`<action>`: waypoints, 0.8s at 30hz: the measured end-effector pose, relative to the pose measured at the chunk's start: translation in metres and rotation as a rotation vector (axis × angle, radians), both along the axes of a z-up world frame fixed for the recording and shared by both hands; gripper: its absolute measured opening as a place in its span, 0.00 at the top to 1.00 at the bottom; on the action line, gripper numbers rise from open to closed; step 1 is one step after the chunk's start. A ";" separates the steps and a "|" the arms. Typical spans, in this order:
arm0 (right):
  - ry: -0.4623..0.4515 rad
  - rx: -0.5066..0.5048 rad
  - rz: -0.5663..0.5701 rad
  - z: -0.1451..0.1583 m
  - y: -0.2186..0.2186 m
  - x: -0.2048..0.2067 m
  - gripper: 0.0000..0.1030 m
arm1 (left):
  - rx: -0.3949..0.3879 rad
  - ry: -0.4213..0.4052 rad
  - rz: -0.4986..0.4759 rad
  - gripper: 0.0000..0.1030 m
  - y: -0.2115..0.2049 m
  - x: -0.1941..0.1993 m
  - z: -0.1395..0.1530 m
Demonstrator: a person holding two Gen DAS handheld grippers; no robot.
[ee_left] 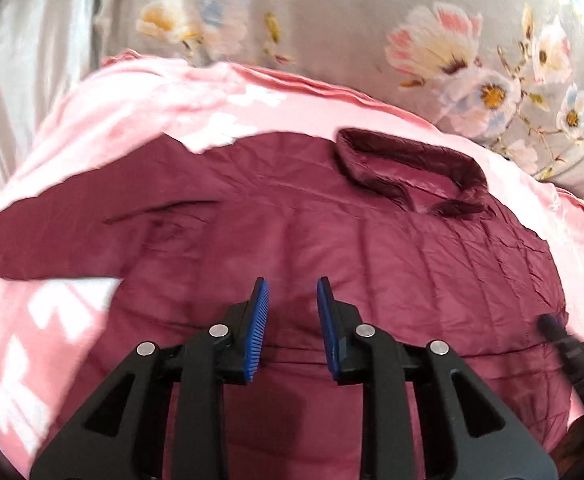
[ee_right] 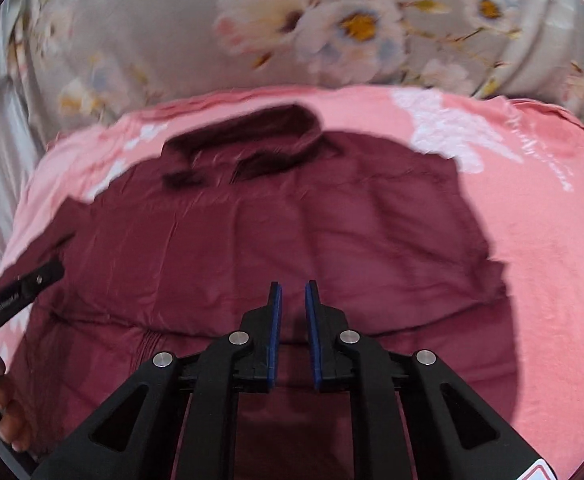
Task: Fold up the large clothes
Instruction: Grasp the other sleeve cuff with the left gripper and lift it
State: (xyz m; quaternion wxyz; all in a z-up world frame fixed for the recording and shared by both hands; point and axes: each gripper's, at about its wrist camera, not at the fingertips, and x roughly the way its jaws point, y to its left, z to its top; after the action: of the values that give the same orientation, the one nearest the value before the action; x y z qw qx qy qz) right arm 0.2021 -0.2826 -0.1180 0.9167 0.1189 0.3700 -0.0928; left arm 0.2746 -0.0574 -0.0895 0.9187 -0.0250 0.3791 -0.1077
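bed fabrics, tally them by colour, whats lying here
maroon: 1, the collared jacket
pink with white print: 1, the sheet under it
grey floral: 1, the bedding behind
silvery white: 1, the cloth at the left edge
total: 4

Left gripper [ee_left: 292,284] and right gripper [ee_right: 293,286] hover, seemingly empty, jaws parted.

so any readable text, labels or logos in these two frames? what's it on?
Nothing legible.
Pink sheet: white script near its right edge, too blurred to read.
Left tongs: small white print on the black arm, too small to read.
Maroon jacket: no text visible.
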 end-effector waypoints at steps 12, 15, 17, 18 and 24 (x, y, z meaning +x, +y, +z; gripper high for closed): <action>0.063 -0.016 0.039 -0.012 0.026 0.019 0.90 | 0.032 0.100 -0.080 0.76 -0.031 0.011 -0.048; 0.017 -0.004 0.115 0.007 0.054 0.024 0.90 | -0.033 0.111 -0.065 0.76 -0.017 0.010 -0.043; 0.013 -0.002 0.158 0.013 0.072 0.033 0.90 | -0.095 0.103 -0.020 0.76 0.005 0.006 -0.035; 0.018 0.004 0.173 0.012 0.080 0.037 0.90 | -0.105 0.100 -0.005 0.76 0.012 0.004 -0.032; 0.086 -0.001 0.195 -0.007 0.110 0.056 0.90 | -0.130 0.085 0.102 0.76 0.082 -0.009 -0.016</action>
State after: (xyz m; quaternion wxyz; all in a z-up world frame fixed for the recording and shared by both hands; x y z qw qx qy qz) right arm 0.2577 -0.1722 -0.1252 0.9048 0.0776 0.4186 -0.0083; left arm 0.2652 0.0242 -0.1058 0.9026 -0.1085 0.4080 -0.0837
